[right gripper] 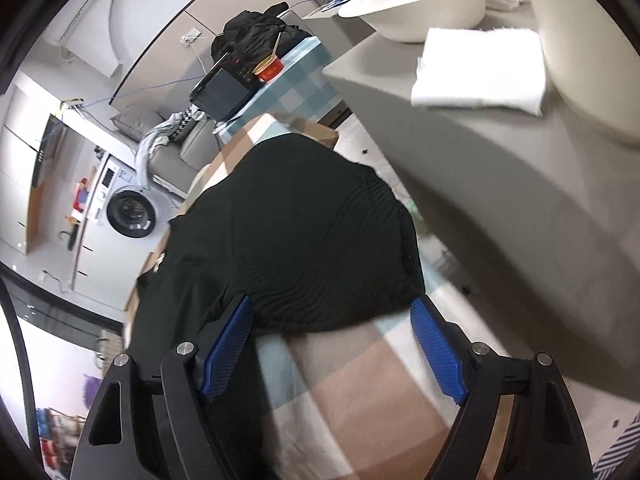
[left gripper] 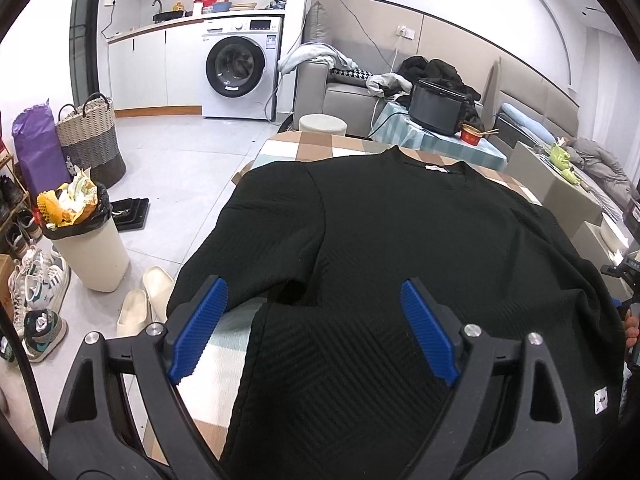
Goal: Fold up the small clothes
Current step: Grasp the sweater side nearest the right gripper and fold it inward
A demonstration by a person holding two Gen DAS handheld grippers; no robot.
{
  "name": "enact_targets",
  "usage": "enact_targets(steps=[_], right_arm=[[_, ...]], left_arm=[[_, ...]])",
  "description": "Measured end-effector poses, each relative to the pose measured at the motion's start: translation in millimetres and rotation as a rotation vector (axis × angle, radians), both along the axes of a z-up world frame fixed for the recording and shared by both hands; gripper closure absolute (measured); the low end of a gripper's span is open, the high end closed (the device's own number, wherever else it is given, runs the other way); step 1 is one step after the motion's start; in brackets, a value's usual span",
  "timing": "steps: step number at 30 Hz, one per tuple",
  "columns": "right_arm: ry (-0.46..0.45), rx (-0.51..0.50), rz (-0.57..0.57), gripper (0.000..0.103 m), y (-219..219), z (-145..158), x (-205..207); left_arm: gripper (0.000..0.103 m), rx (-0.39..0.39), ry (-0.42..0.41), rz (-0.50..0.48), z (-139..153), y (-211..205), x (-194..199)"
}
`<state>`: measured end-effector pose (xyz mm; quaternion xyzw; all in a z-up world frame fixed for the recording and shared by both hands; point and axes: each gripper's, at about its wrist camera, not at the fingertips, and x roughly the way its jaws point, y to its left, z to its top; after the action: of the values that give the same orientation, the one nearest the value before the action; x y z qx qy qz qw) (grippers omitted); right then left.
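Both the left gripper [left gripper: 314,326] and right gripper [right gripper: 334,344] gape wide, holding nothing; pinch the black top's [left gripper: 420,248] near sleeves squarely, 1 each

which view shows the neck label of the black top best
The left wrist view. There the black top lies nearly whole and flat on the checked tablecloth, collar at the far end with the white neck label facing the camera. The right wrist view is tilted and blurred; the label is only a small white smear at the garment's edge.
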<state>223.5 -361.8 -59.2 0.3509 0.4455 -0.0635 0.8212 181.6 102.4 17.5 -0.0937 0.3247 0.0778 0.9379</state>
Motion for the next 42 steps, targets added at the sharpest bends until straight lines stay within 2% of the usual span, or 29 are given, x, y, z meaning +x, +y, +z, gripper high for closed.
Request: enact_targets(steps=[8, 12, 15, 18, 20, 22, 25, 30, 34, 37, 40, 42], right_arm=[[0.030, -0.170, -0.007, 0.020, -3.6, -0.5, 12.1], [0.083, -0.154, -0.029, 0.024, -16.7, -14.5, 17.2], [0.113, -0.146, -0.015, 0.038, -20.6, -25.3, 26.8], [0.086, -0.177, 0.018, 0.054, -17.1, -23.7, 34.2], [0.064, -0.248, 0.036, 0.080, -11.5, -16.4, 39.1], [0.047, -0.286, 0.048, 0.085, -9.1, -9.0, 43.4], [-0.007, -0.331, 0.036, 0.085, -3.1, 12.8, 47.2], [-0.140, -0.413, 0.092, 0.087, 27.3, 66.8, 61.4], [-0.269, -0.412, 0.251, 0.089, 75.2, 105.3, 85.8], [-0.331, -0.392, 0.465, 0.089, 137.8, 119.1, 105.0], [-0.319, -0.332, 0.710, 0.086, 206.4, 108.6, 116.4], [-0.238, -0.297, 0.852, 0.074, 241.0, 86.5, 117.3]], left_arm=[[0.016, 0.006, 0.001, -0.012, -3.7, -5.1, 13.7], [0.016, 0.007, 0.010, -0.018, -9.5, -8.1, 20.3], [0.016, 0.006, 0.015, -0.026, -12.8, -9.7, 19.1], [0.016, 0.009, 0.012, -0.025, -14.1, -9.4, 19.6], [0.016, 0.002, 0.008, -0.024, -13.5, -7.6, 18.3], [0.016, -0.002, 0.003, -0.023, -12.8, -5.4, 17.6], [0.016, -0.007, -0.004, -0.022, -11.6, -2.2, 16.5], [0.016, -0.024, -0.016, -0.018, -4.8, 4.2, 19.0], [0.016, -0.027, -0.034, -0.016, 3.7, 8.3, 19.2], [0.016, -0.025, -0.041, -0.009, 8.8, 9.6, 18.1], [0.016, -0.024, -0.041, -0.002, 9.9, 10.4, 13.6], [0.016, -0.024, -0.032, 0.005, 8.6, 10.9, 11.1]])
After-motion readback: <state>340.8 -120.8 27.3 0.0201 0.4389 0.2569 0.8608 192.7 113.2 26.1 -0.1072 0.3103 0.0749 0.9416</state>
